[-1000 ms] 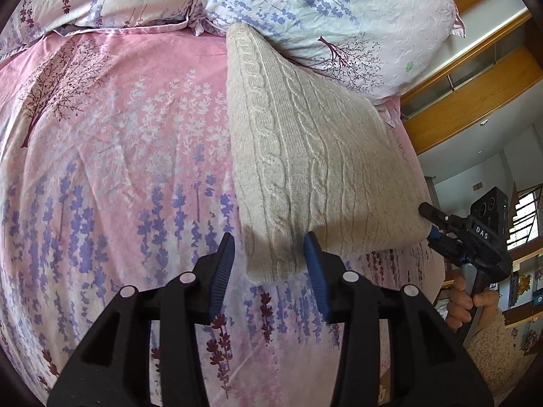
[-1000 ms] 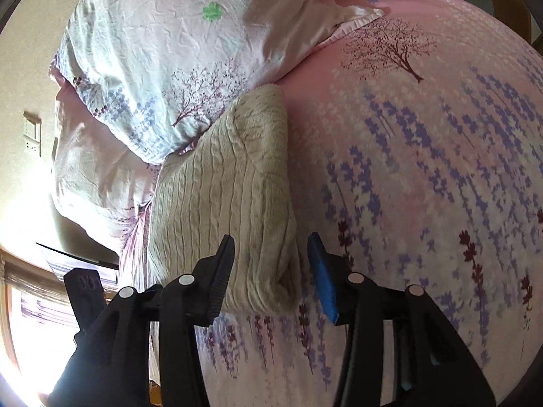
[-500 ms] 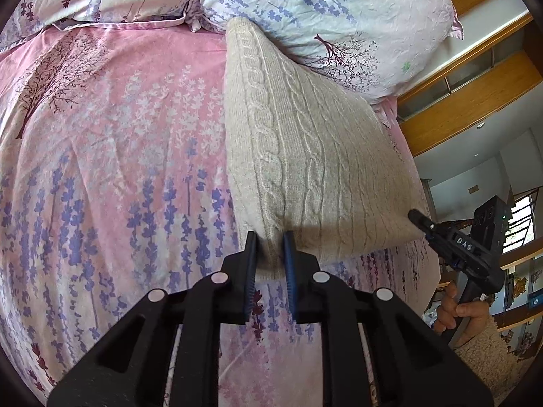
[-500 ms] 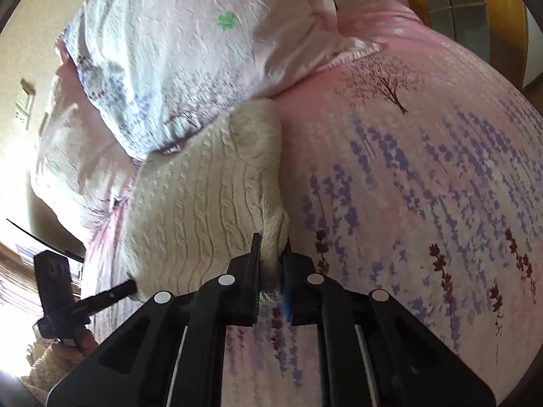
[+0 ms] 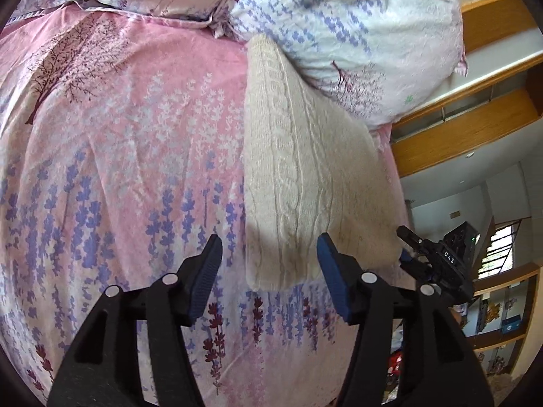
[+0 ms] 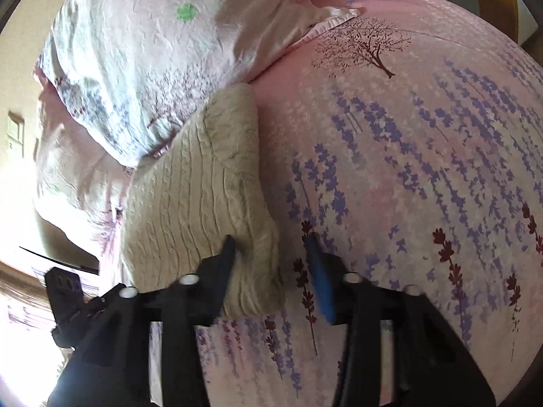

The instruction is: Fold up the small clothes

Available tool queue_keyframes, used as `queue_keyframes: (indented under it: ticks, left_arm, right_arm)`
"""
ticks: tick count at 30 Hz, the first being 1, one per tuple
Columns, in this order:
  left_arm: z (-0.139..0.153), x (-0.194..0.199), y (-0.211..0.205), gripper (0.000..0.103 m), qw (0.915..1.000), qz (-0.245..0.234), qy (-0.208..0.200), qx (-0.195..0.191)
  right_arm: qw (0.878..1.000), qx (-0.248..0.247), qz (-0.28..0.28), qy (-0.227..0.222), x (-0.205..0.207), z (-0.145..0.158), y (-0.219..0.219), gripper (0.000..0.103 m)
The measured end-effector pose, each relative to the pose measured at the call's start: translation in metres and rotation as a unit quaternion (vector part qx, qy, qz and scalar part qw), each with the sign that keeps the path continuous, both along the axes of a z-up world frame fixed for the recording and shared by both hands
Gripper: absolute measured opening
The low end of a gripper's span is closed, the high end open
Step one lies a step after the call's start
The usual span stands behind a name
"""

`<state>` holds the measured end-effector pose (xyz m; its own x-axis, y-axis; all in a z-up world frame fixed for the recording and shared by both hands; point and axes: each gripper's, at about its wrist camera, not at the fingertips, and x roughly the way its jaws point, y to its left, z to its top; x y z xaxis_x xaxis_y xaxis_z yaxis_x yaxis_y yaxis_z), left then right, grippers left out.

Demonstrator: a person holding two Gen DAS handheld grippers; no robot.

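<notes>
Both claws, left claw (image 5: 269, 264) and right claw (image 6: 271, 264), angle downward, spreading off the folded sweater (image 5: 298, 183).

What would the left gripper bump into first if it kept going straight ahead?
Most likely the near edge of the folded cream sweater, lying on the pink bedspread just beyond the left gripper, whose jaws are opening with nothing between them. Depth is hard to judge here.

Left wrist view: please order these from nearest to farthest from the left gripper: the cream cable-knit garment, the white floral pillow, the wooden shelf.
1. Cream cable-knit garment: just ahead of the left gripper, folded on the bed.
2. White floral pillow: behind the garment.
3. Wooden shelf: beyond the bed, right.
</notes>
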<state>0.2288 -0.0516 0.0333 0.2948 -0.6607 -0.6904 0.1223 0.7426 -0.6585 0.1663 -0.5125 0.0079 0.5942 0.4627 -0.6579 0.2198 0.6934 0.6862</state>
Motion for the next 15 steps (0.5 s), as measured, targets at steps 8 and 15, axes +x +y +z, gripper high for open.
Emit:
queue_keyframes:
  ticks: [8,15]
  left_arm:
    - [0.006,0.062,0.004,0.075,0.9995,0.000,0.020,-0.023]
    - [-0.003,0.091,-0.022,0.076,0.9982,-0.017,0.045,-0.036]
  right_arm:
    - [0.992,0.114,0.029,0.048,0.067,-0.006,-0.019,0.091]
    - [0.990,0.094,0.065,0.078,0.094,-0.020,-0.001,0.089]
